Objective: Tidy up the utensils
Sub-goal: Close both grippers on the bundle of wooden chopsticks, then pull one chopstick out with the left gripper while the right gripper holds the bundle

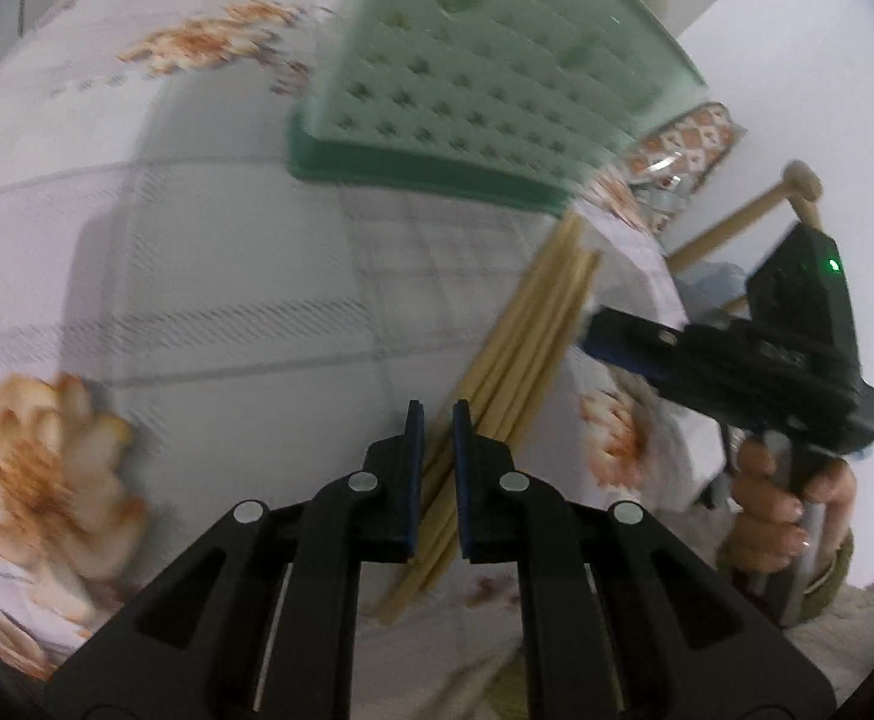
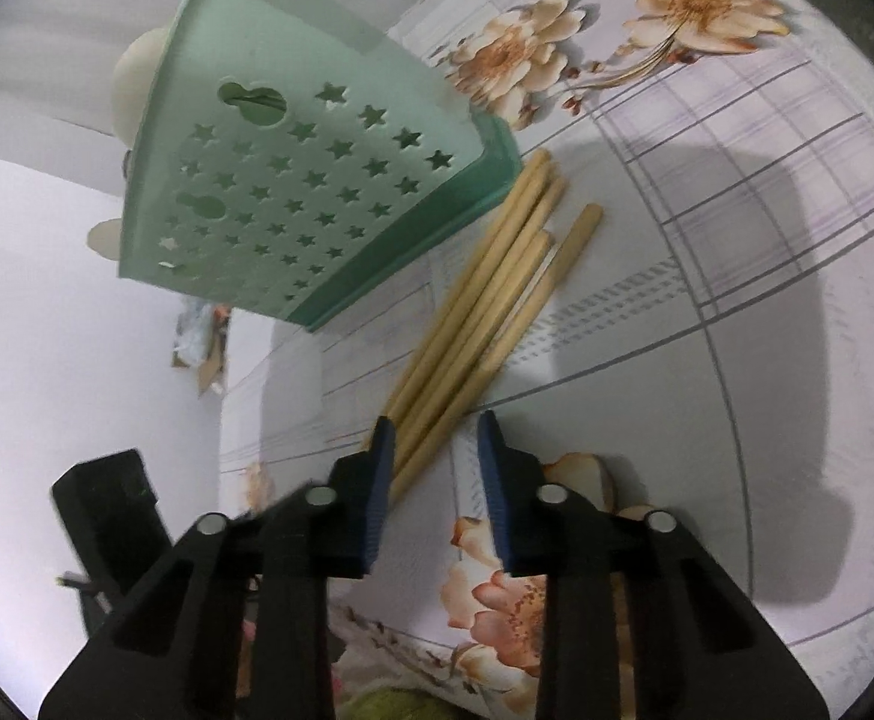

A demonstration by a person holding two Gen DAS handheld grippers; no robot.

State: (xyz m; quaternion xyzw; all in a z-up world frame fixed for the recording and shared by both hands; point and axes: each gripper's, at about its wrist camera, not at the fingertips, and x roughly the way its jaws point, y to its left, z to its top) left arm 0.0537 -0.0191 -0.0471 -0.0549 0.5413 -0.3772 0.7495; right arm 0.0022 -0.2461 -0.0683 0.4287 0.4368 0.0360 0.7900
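Several pale wooden chopsticks lie in a loose bundle on the flowered tablecloth; they also show in the right wrist view. A green plastic utensil holder with star-shaped holes stands just beyond their far ends, also in the right wrist view. My left gripper hovers over the near ends, its jaws a narrow gap apart with nothing between them. My right gripper is open and empty above the chopsticks' near ends. The right gripper body shows at the right of the left wrist view.
The tablecloth is white with grey checks and orange flowers. The table edge runs along the right in the left wrist view, with wooden furniture beyond it. A cream round object sits behind the holder.
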